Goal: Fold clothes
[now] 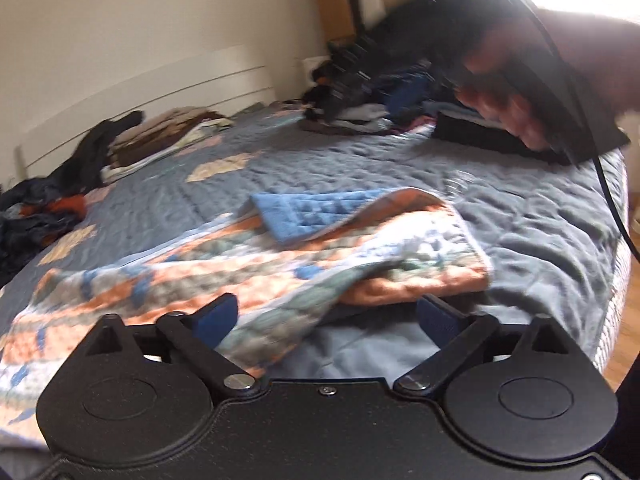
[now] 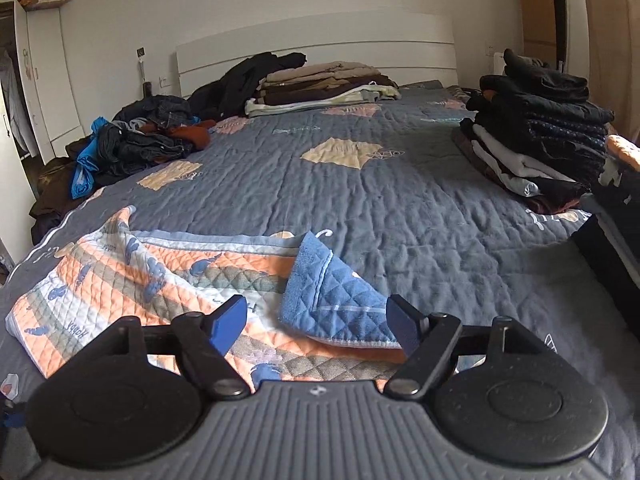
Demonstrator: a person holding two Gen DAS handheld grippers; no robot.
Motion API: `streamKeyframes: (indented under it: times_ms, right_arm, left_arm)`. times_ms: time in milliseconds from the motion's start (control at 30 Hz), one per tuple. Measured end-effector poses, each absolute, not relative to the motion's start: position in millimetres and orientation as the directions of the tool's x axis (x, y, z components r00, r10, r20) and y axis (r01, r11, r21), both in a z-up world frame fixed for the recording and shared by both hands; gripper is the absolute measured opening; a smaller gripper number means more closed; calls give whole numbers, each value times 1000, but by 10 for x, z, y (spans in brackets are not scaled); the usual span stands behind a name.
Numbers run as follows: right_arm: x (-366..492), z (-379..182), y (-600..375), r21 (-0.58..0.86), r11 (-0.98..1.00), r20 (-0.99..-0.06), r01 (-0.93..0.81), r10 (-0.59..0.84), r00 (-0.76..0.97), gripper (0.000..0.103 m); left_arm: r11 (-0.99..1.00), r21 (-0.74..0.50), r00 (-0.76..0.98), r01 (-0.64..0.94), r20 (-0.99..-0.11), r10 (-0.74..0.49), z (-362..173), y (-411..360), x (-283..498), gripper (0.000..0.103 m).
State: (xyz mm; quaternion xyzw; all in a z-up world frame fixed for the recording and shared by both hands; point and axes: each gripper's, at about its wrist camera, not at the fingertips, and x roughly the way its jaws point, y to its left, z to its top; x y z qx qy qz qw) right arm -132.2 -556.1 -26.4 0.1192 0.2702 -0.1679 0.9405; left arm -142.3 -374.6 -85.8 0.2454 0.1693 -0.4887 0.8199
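Observation:
A small quilted cloth (image 1: 256, 264) (image 2: 160, 280), striped orange, white and grey with a blue terry back, lies near the front edge of the bed. One corner (image 2: 332, 300) is turned over and shows the blue side (image 1: 316, 216). My left gripper (image 1: 326, 316) is open just above the cloth's near edge, a fold rising between its fingers. My right gripper (image 2: 316, 326) is open too, its fingers on either side of the turned blue corner, not gripping it. A hand (image 1: 516, 96) holding the other gripper shows blurred at the upper right of the left wrist view.
The grey-blue quilted bedspread (image 2: 400, 208) covers the bed. A folded stack of beige and brown clothes (image 2: 320, 88) sits by the headboard, a dark folded stack (image 2: 536, 132) at the right edge, a loose heap of dark and orange clothes (image 2: 136, 140) at the left. A black cable (image 1: 612, 200) hangs at right.

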Motion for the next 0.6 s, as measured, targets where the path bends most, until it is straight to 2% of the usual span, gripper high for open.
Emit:
streamKeyframes:
  times_ms: [67, 267, 333, 433, 500, 567, 600]
  right_arm:
    - [-1401, -212, -5671, 142, 911, -537, 387, -258, 803, 80]
    - [-1615, -203, -6057, 205, 872, -505, 444, -294, 811, 85]
    - [-1636, -249, -6167, 230, 857, -513, 462, -296, 806, 85]
    - [-1665, -287, -6258, 252, 848, -512, 467, -293, 807, 85]
    - [-1684, -307, -6304, 263, 844, -510, 467, -289, 810, 86]
    - [-1704, -326, -6350, 274, 841, -507, 466, -286, 813, 86]
    - [-1713, -336, -6373, 279, 840, -506, 466, -284, 815, 86]
  left_arm:
    - [332, 286, 438, 899, -537, -721, -929, -3938, -1540, 86]
    - [141, 430, 394, 892, -584, -710, -1288, -4397, -1740, 68]
    - [96, 457, 385, 884, -597, -704, -1399, -4500, -1770, 59]
    - [40, 488, 374, 872, -611, -698, -1543, -4608, -1811, 59]
    - [42, 460, 356, 887, -622, -697, -1541, -4664, -1759, 57]
    - [44, 432, 337, 901, -633, -697, -1539, -4721, -1707, 37]
    - [45, 418, 328, 908, -638, -697, -1538, -4749, -1681, 23]
